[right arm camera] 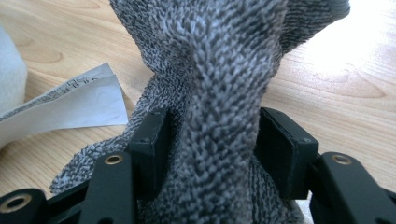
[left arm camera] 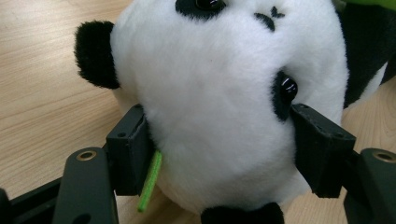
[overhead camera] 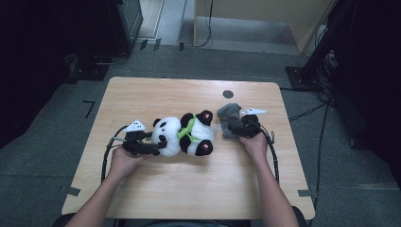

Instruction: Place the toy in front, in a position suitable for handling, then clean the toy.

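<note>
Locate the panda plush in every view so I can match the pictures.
High view: panda plush lies mid-table, between the two grippers, its head toward the left gripper.
Left gripper view: its white head sits centre frame, between the black jaws.
Right gripper view: a white edge at far left may be it; I cannot tell.
Shared landmark: the wooden table.

A white fabric tag (right arm camera: pixel 70 100) lies on the table, left of the grey knit. It carries small print. The print is too blurred to read.

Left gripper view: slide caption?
Left gripper closing both black jaws on white plush panda's head over light wooden table.
</note>
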